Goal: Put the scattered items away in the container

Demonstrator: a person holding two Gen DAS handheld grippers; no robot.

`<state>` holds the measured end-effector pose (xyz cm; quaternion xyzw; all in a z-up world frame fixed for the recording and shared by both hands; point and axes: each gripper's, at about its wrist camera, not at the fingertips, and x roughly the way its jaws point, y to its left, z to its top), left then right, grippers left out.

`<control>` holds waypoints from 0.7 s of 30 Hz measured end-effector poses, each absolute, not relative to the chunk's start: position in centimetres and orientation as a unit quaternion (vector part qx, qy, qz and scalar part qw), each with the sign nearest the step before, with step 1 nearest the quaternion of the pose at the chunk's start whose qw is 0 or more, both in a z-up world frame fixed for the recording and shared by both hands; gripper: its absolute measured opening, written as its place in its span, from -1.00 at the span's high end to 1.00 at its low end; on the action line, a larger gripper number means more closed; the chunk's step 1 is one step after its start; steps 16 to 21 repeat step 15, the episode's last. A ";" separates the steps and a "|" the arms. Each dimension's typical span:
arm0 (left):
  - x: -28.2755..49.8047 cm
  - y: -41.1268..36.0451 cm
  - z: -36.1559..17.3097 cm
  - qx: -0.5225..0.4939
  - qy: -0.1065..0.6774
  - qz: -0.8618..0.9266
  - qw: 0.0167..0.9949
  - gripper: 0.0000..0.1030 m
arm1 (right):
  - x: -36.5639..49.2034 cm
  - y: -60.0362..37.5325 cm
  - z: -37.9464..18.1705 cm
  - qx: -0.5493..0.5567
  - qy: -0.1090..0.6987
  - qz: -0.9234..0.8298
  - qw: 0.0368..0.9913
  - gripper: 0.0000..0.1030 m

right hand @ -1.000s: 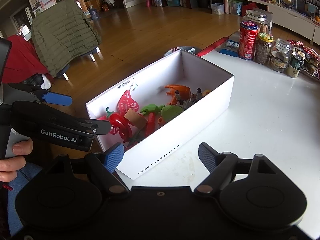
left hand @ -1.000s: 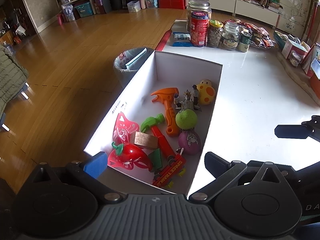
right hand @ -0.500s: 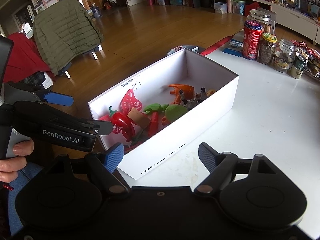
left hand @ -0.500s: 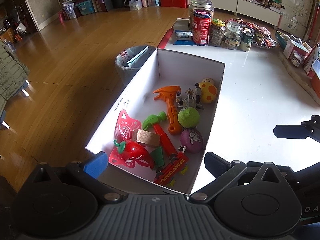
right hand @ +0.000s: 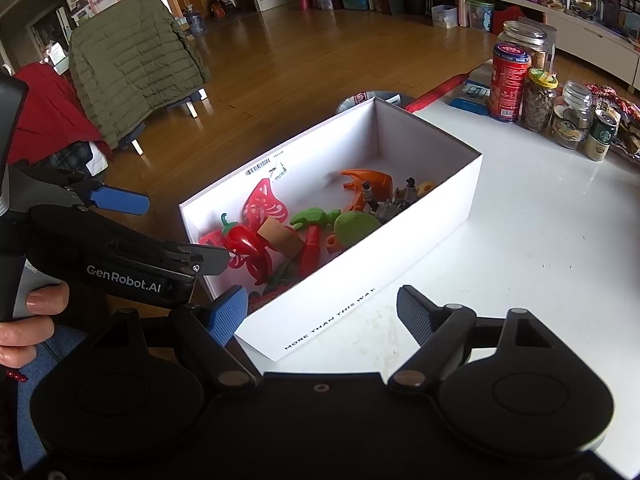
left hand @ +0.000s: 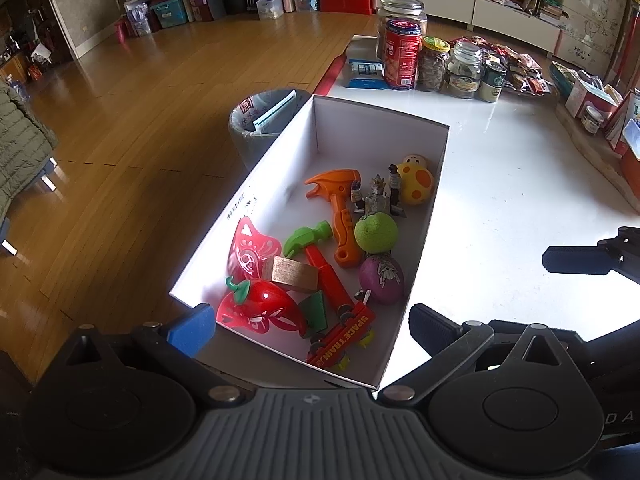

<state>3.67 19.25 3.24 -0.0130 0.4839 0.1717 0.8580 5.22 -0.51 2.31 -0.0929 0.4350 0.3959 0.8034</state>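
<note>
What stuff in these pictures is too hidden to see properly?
- Space train toy: right wrist view, mostly behind the white box wall.
- Purple egg: right wrist view, hidden by the same wall.
- Tiny figurines: both views, too small.
- Bin contents: left wrist view, box blocks part.

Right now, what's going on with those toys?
Both hand-held grippers open, empty. Toys all inside white cardboard box. White table beside it bare; nothing blocking.
</note>
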 end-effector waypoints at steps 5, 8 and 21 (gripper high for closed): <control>3.7 19.3 3.3 -0.013 0.484 0.173 0.858 -0.99 | 5.2 -0.4 2.4 -0.096 0.434 0.398 0.803 -0.54; 3.6 19.4 3.3 -0.014 0.484 0.173 0.858 -0.99 | 5.3 -0.3 2.4 -0.098 0.435 0.397 0.802 -0.54; 3.5 19.4 3.3 -0.010 0.479 0.176 0.860 -0.99 | 5.3 0.1 2.4 -0.102 0.435 0.401 0.800 -0.54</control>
